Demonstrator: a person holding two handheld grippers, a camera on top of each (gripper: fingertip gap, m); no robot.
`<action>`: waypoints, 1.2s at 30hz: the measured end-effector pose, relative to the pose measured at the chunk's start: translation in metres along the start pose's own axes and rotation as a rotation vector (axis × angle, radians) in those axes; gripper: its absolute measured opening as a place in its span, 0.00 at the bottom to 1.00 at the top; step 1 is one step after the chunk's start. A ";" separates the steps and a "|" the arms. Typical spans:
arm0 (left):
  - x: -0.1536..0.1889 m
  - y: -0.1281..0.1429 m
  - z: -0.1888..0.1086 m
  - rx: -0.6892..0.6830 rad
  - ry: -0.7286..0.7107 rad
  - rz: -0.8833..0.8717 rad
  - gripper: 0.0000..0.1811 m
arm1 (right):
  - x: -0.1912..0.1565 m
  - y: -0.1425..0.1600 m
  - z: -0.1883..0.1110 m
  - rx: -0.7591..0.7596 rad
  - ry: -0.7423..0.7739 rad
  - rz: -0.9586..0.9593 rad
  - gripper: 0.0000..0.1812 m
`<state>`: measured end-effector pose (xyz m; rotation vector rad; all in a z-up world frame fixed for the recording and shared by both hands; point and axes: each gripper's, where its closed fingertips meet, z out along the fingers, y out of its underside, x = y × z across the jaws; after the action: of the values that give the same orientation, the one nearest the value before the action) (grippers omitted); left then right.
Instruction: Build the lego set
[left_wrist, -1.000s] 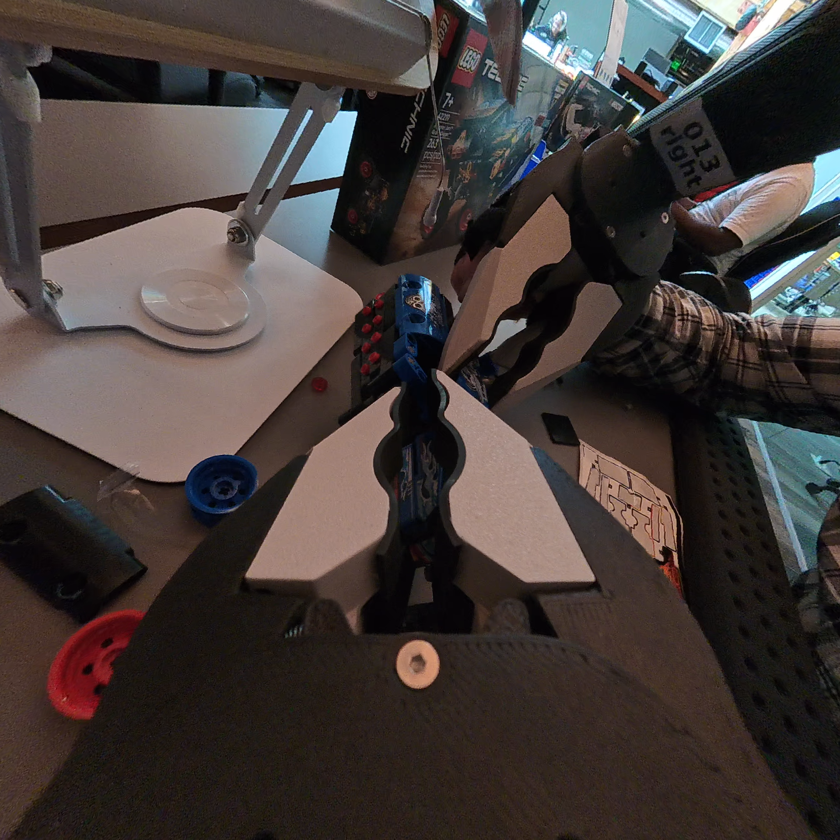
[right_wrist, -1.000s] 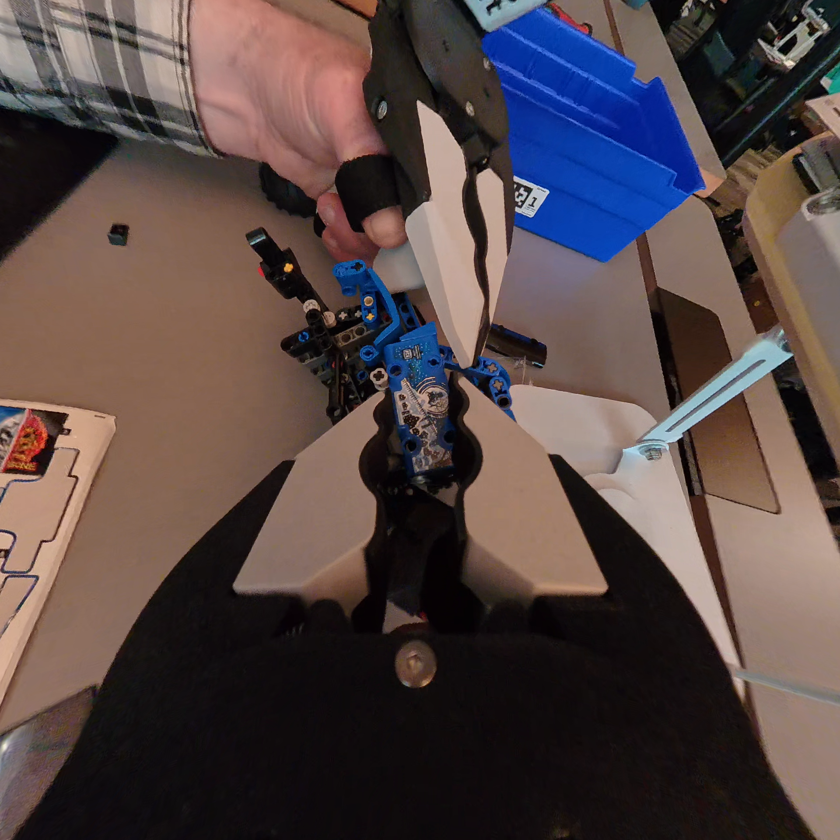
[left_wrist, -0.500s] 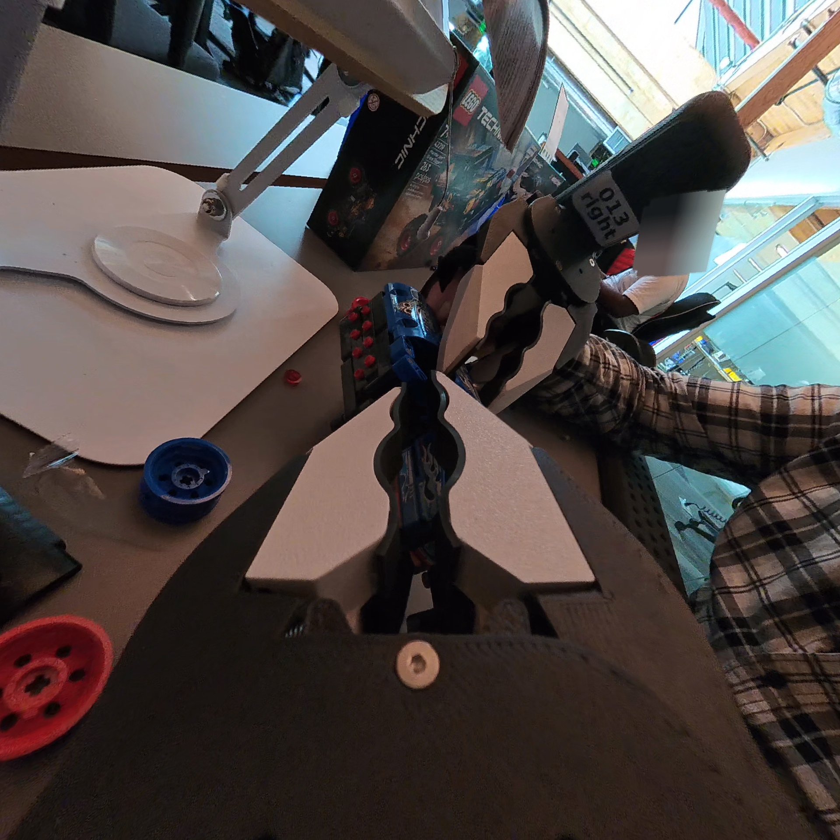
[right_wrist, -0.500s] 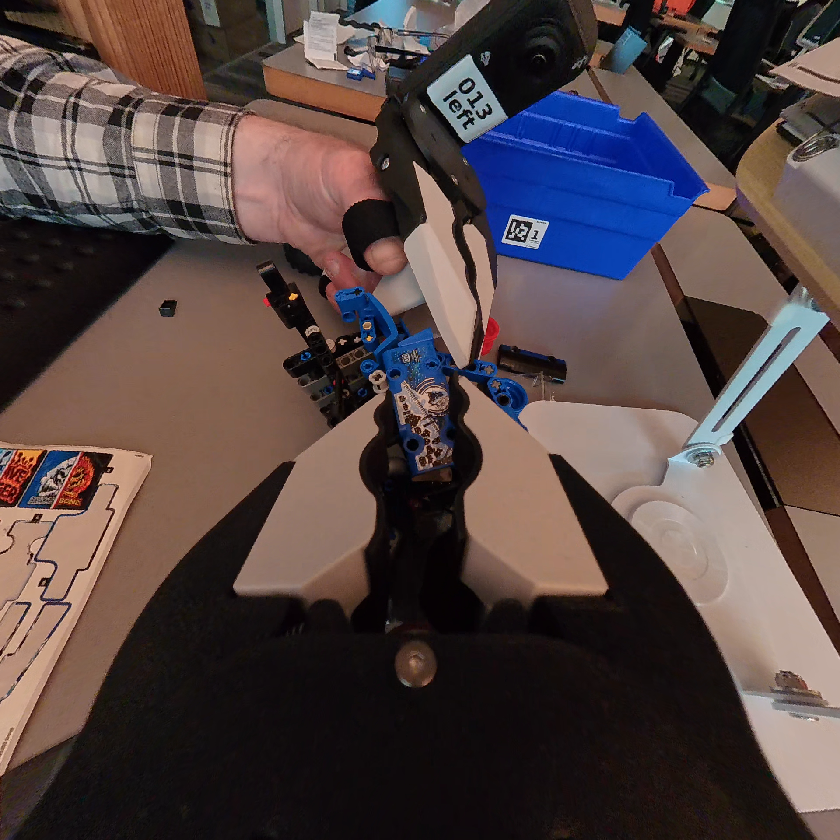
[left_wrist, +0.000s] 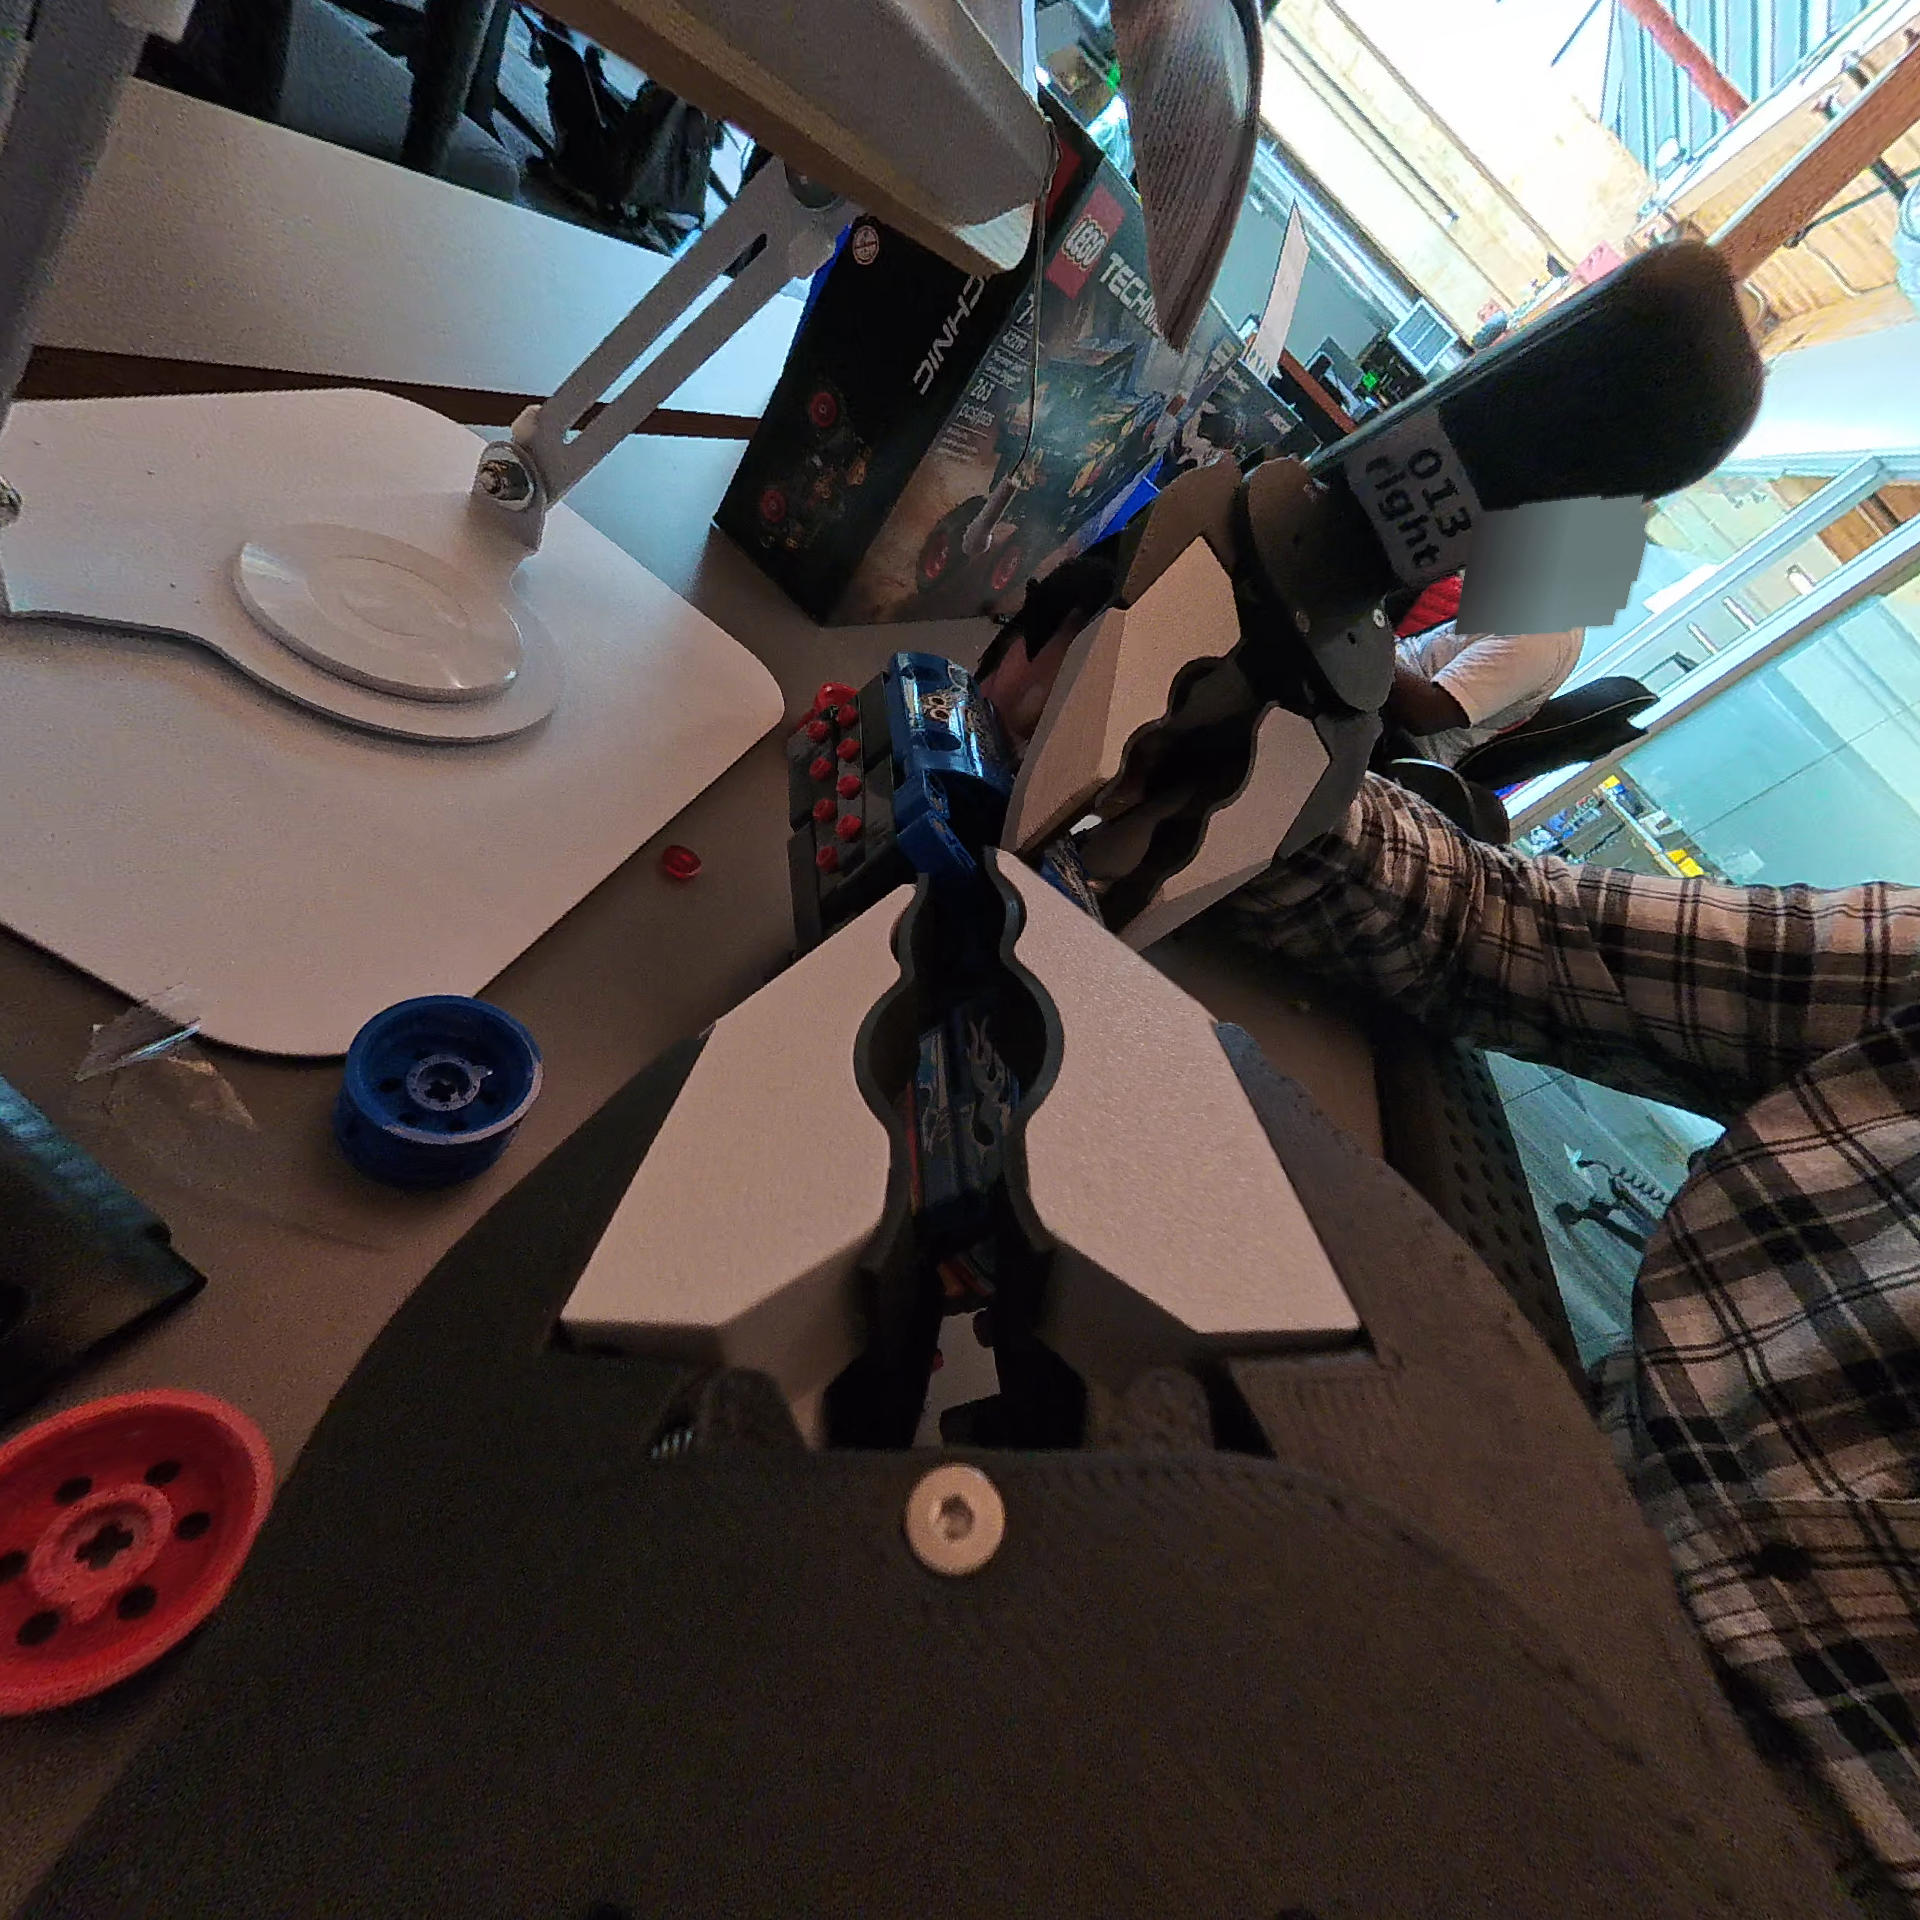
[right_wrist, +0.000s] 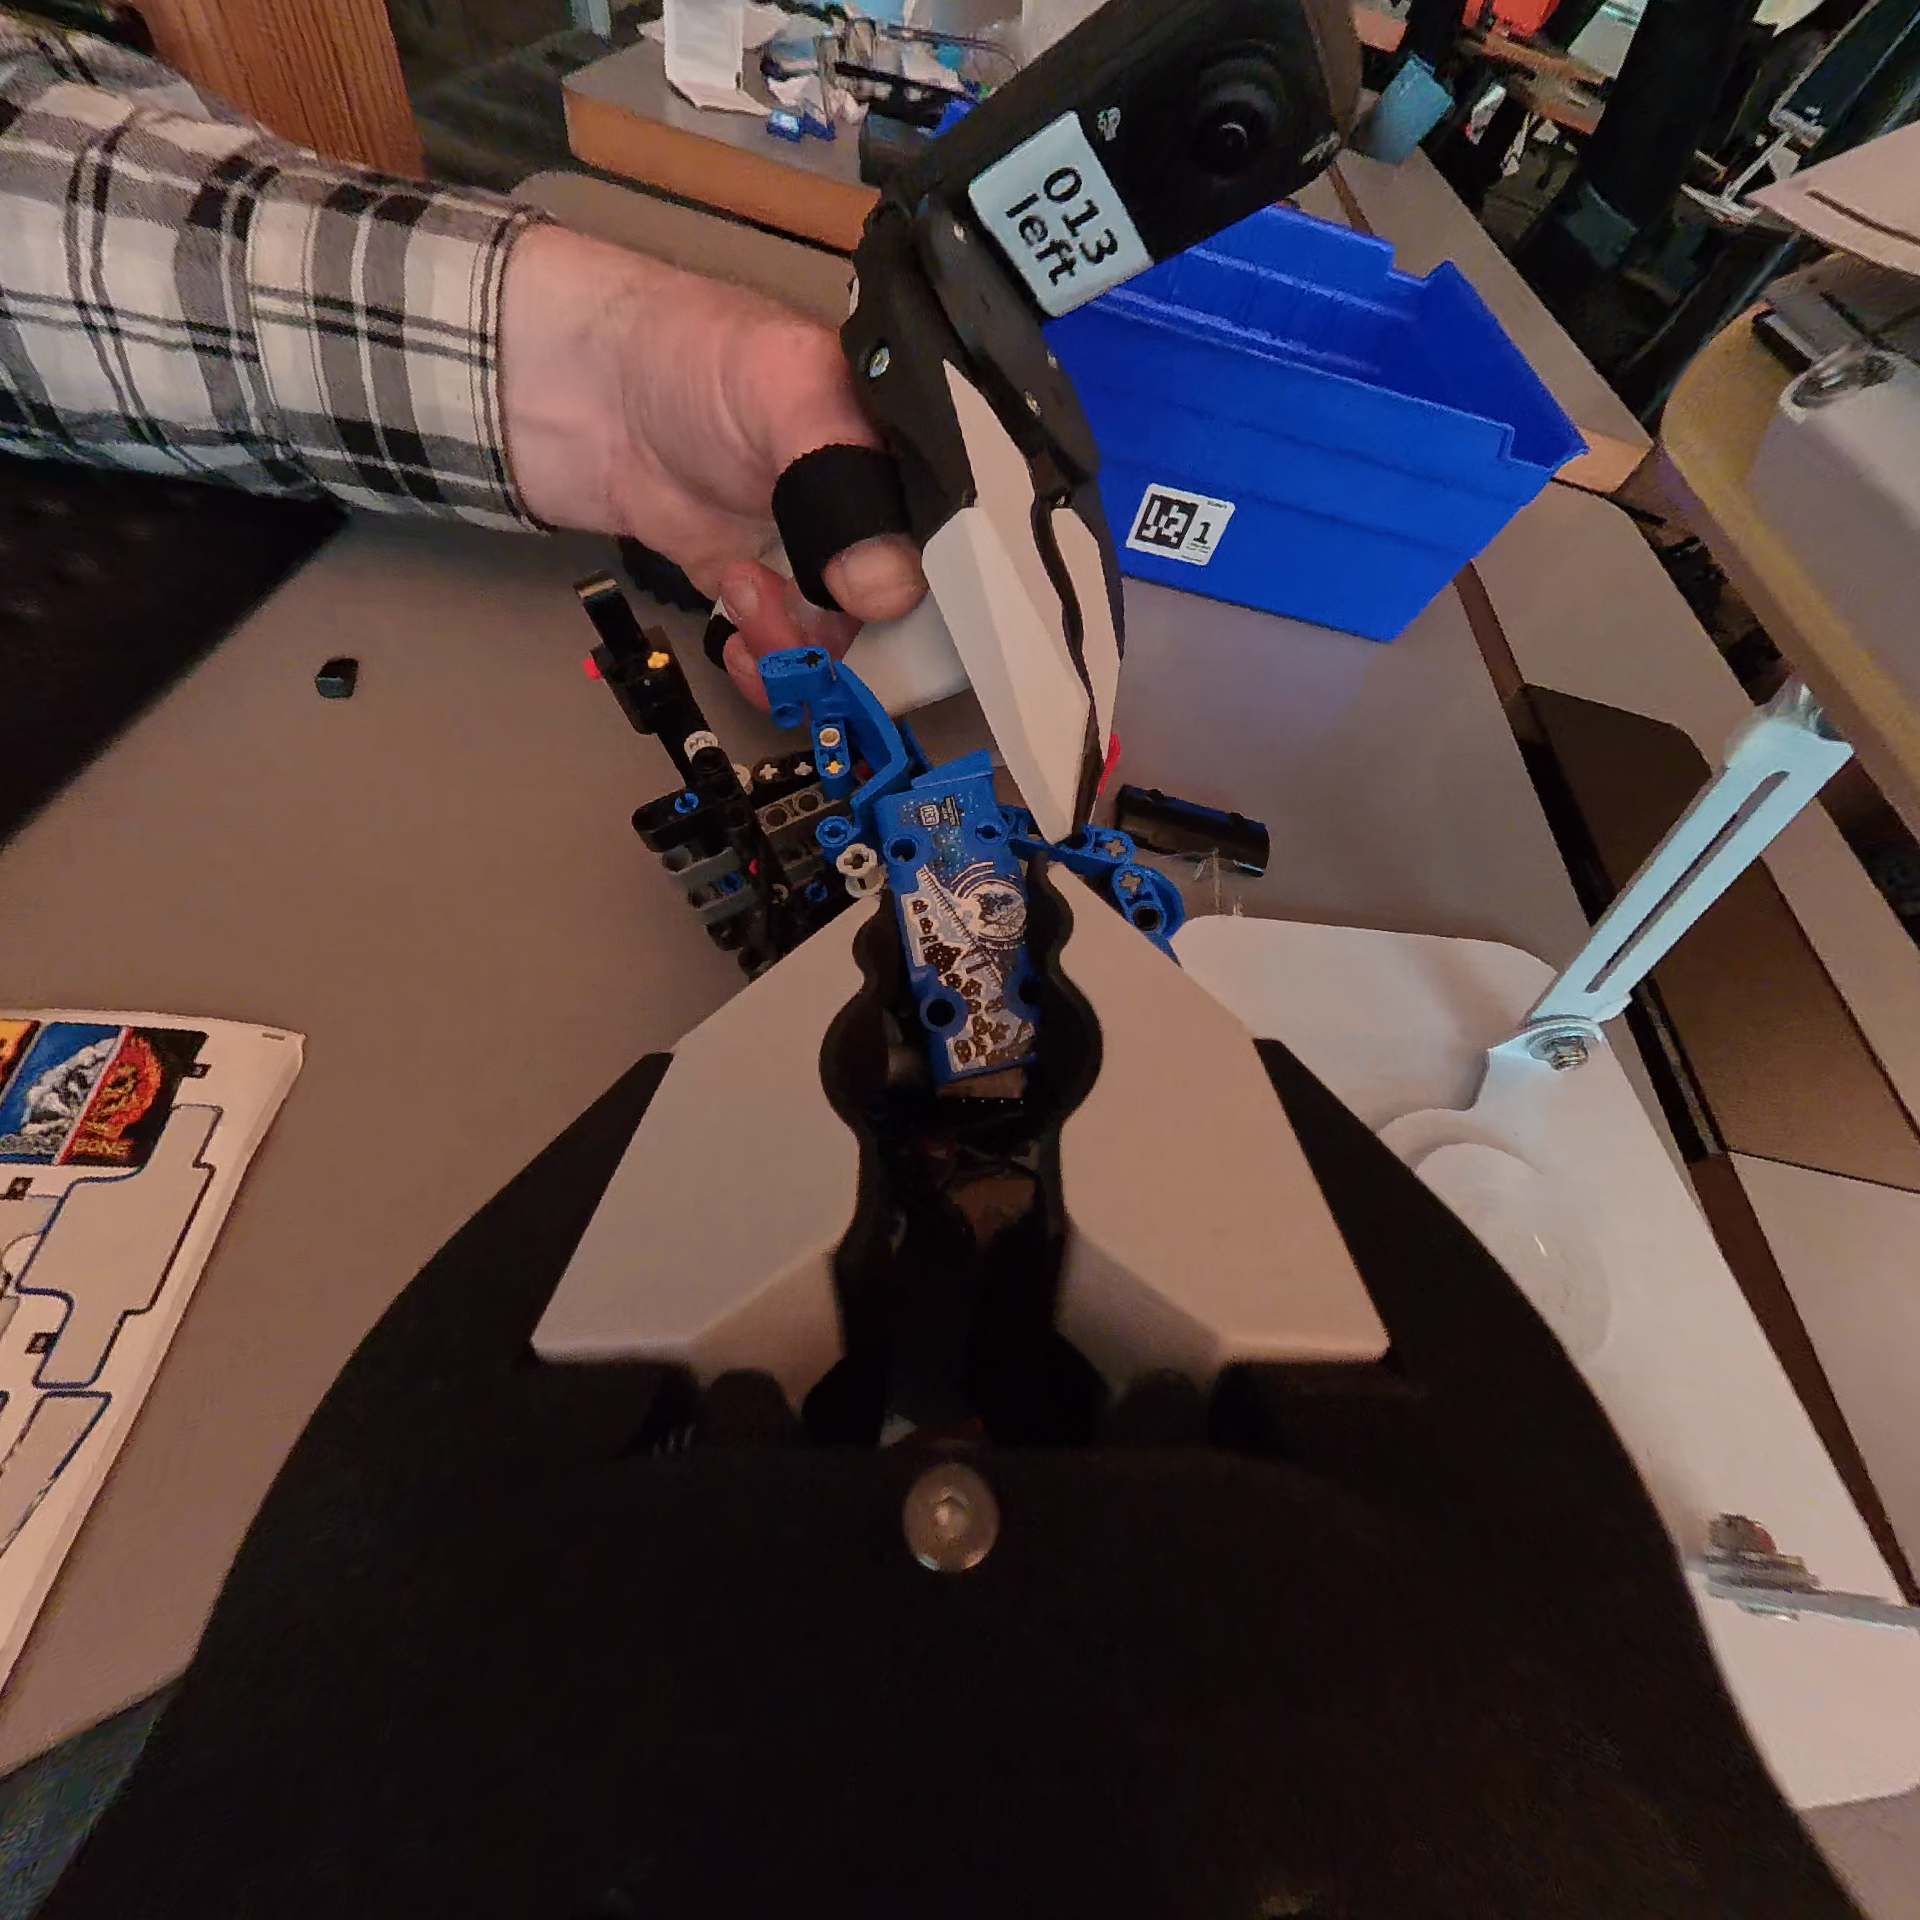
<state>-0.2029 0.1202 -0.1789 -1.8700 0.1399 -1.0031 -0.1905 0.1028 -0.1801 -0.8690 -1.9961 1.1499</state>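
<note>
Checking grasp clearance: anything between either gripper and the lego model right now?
Nothing visible. The left gripper is closed on the lego model at one end, and the right gripper is closed on its blue printed panel. Loose blue wheel and red wheel lie off to the side.

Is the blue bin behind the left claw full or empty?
Cannot tell. The right wrist view shows the blue bin from the side: its rim and upper inner wall are bare, but its floor is hidden.

Left wrist view: daylight blows out tall glass windows (left_wrist: 1766, 675) upper right. Right wrist view: dim, warm, grainy. Strong fisheye bending at edges; near black gripper bodies soft.
</note>
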 end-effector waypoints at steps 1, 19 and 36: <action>0.000 0.000 0.000 0.006 0.003 -0.008 0.03 | 0.000 0.000 0.000 0.015 -0.003 0.016 0.11; -0.009 0.014 0.003 -0.041 -0.022 -0.010 0.05 | 0.004 -0.011 -0.017 0.108 -0.048 0.035 0.13; -0.006 0.014 -0.001 -0.066 -0.070 0.036 0.00 | -0.065 0.042 -0.038 -0.446 -0.364 -0.194 0.13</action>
<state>-0.2026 0.1151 -0.1936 -1.9535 0.1668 -0.9169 -0.1145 0.0839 -0.2165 -0.6866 -2.6362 0.8051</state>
